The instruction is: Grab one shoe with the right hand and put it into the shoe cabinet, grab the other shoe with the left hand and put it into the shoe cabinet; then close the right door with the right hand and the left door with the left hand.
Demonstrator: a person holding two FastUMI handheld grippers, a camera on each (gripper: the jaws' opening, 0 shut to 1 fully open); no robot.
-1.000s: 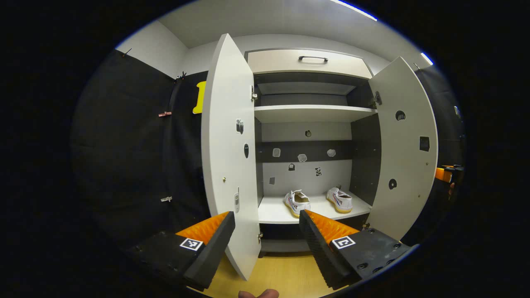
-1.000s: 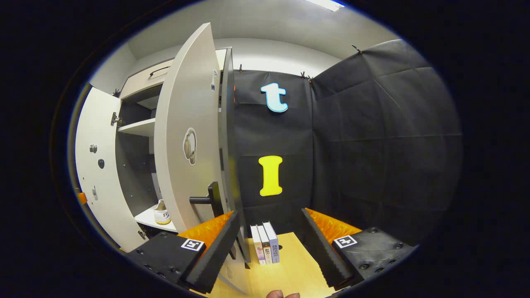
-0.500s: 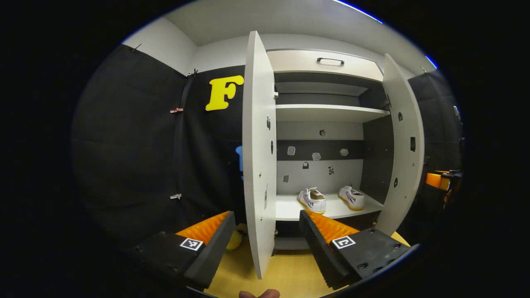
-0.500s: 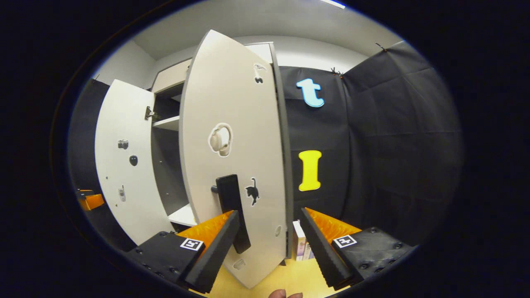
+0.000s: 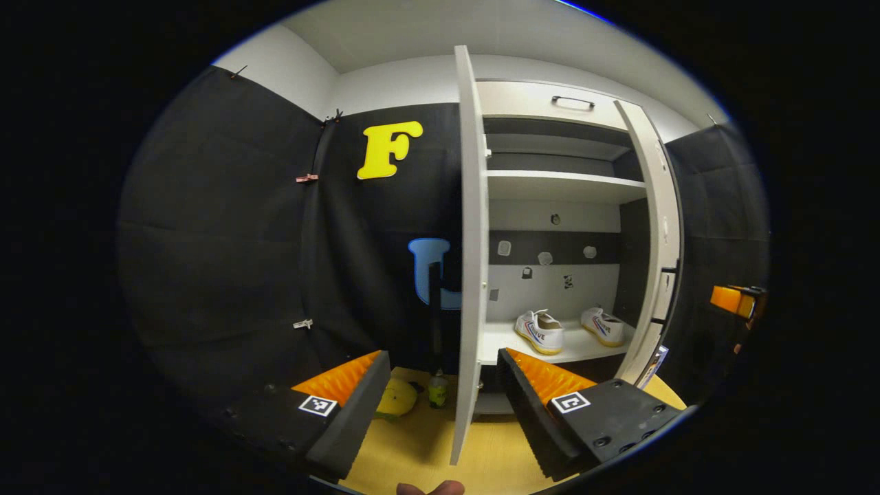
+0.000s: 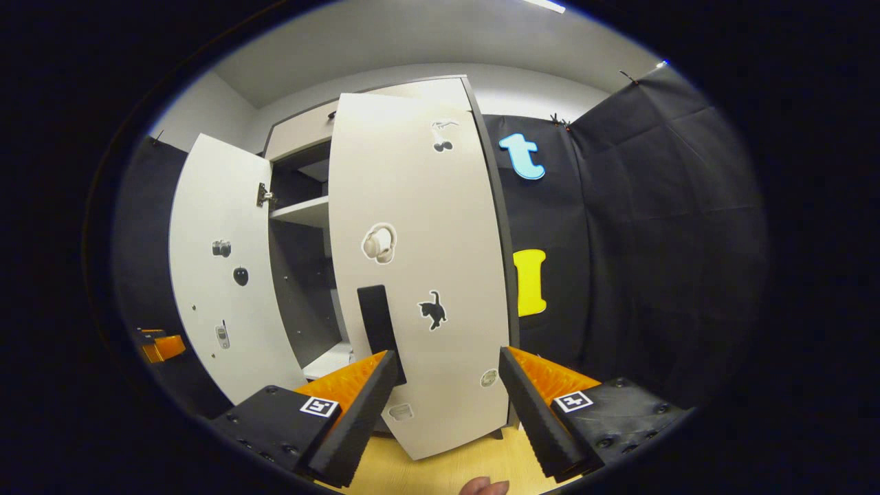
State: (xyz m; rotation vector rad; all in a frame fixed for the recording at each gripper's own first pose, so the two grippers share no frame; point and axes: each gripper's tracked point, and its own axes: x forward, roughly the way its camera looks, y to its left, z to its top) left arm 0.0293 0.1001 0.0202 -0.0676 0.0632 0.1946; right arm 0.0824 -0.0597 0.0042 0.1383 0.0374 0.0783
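Two white shoes [image 5: 540, 332] [image 5: 605, 326] sit side by side on the cabinet's bottom shelf [image 5: 509, 347]. In the left gripper view the left door [image 5: 467, 261] stands edge-on, right in front of my open left gripper [image 5: 443, 385], which holds nothing. The right door [image 5: 660, 254] is swung partway shut. In the right gripper view my open, empty right gripper [image 6: 447, 385] faces the right door's [image 6: 426, 275] stickered outer face, close to it, with the black handle [image 6: 378, 330] by its left finger. I cannot tell if it touches. The left door [image 6: 220, 275] still stands wide.
A drawer with a dark handle [image 5: 574, 103] tops the cabinet. A yellow round thing [image 5: 395, 397] and a small bottle [image 5: 436, 388] lie on the wooden floor [image 5: 412, 454] behind the left door. The other gripper [image 5: 732, 300] shows past the right door, and the left gripper [image 6: 158, 344] beside the left door.
The right door has swung a good way toward shut, with my right gripper now facing its outer side. My left gripper has shifted left, so the left door now shows edge-on.
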